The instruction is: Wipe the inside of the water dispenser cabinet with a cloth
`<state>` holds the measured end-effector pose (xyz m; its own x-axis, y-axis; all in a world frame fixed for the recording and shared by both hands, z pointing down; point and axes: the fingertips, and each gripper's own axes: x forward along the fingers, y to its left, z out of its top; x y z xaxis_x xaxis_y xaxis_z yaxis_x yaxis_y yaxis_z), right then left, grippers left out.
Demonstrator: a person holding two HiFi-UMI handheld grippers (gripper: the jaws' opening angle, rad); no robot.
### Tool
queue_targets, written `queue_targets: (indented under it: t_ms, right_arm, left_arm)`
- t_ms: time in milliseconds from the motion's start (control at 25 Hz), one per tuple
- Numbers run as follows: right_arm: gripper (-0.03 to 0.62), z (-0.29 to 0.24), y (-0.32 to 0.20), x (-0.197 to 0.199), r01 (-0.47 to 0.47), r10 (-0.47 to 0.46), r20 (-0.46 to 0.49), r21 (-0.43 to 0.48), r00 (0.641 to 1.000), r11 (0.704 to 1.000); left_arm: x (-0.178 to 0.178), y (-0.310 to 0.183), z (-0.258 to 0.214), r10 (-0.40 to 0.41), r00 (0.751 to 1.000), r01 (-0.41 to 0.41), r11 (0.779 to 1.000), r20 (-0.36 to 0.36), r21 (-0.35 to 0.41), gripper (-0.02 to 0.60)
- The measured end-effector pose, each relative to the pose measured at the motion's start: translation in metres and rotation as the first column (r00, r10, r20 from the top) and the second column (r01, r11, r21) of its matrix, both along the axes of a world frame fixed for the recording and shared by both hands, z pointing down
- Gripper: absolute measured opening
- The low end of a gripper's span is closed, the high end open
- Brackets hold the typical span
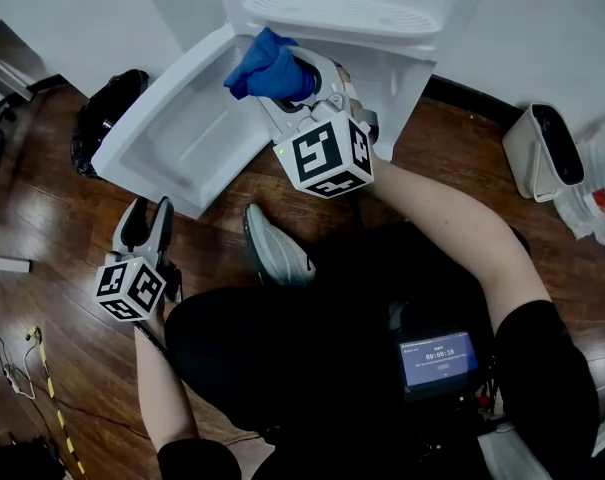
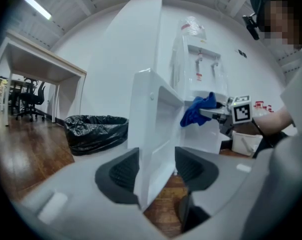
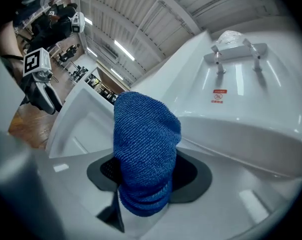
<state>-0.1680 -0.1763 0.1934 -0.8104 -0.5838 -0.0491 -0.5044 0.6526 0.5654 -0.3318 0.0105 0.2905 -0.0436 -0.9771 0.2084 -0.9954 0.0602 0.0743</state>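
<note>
The white water dispenser (image 1: 342,13) stands ahead with its cabinet door (image 1: 192,128) swung open to the left. My right gripper (image 1: 297,80) is shut on a bunched blue cloth (image 1: 270,68) and holds it at the cabinet opening, level with the door's hinge side. In the right gripper view the cloth (image 3: 146,154) fills the gap between the pads and hides the fingertips. My left gripper (image 1: 149,213) is at the door's free edge. In the left gripper view that door edge (image 2: 151,114) sits between the two pads and fills the gap, so the gripper (image 2: 156,171) is shut on it.
A black rubbish bag (image 1: 107,118) sits on the wood floor left of the door. A white bin (image 1: 542,153) stands to the dispenser's right. The person's shoe (image 1: 274,250) is just below the door. A white table (image 2: 41,64) stands far left.
</note>
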Motion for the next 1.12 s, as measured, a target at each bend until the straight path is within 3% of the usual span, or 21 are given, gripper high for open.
queue_targets:
  t_ms: [200,400,600,720,800,920,1000,1080,1120]
  right_arm:
    - [0.232,-0.01,-0.006,0.055,-0.045,0.045,0.033,-0.005,0.998,0.999]
    - [0.23,-0.005,-0.009,0.116,-0.106,0.106,-0.019,-0.018,0.994,0.994]
    - [0.23,-0.006,-0.012,0.181,-0.185,0.184,-0.061,-0.016,0.981,0.983]
    - [0.23,-0.002,-0.01,0.208,-0.221,0.221,-0.093,0.016,0.971,0.975]
    - [0.23,0.002,-0.003,0.21,-0.208,0.209,-0.111,0.02,0.972,0.978]
    - [0.232,0.006,0.015,0.194,-0.141,0.14,-0.114,-0.007,0.984,0.99]
    - [0.232,0.005,0.028,0.173,-0.083,0.08,-0.103,-0.028,0.992,0.996]
    - [0.232,0.004,0.036,0.149,-0.036,0.034,-0.104,-0.025,0.994,0.999]
    - [0.232,0.005,0.037,0.135,-0.018,0.016,-0.109,-0.018,0.994,1.0]
  left_arm:
    - [0.001,0.0,-0.005,0.014,1.0,-0.014,1.0,-0.013,0.024,0.225]
    - [0.006,0.008,-0.046,0.008,1.0,-0.008,0.99,-0.003,0.141,0.225]
    - [0.033,0.021,-0.113,0.006,0.999,-0.022,0.946,0.049,0.323,0.221]
    - [0.071,0.023,-0.138,0.071,0.997,-0.081,0.925,0.039,0.37,0.206]
    - [0.102,0.017,-0.149,0.126,0.992,-0.115,0.918,-0.003,0.38,0.206]
    - [0.147,0.002,-0.145,0.113,0.991,-0.086,0.943,-0.066,0.322,0.171]
    - [0.188,-0.007,-0.133,0.153,0.983,-0.119,0.954,-0.105,0.274,0.156]
    - [0.225,-0.017,-0.124,0.218,0.972,-0.191,0.95,-0.089,0.247,0.156]
    - [0.234,-0.022,-0.121,0.236,0.971,-0.219,0.946,-0.046,0.239,0.156]
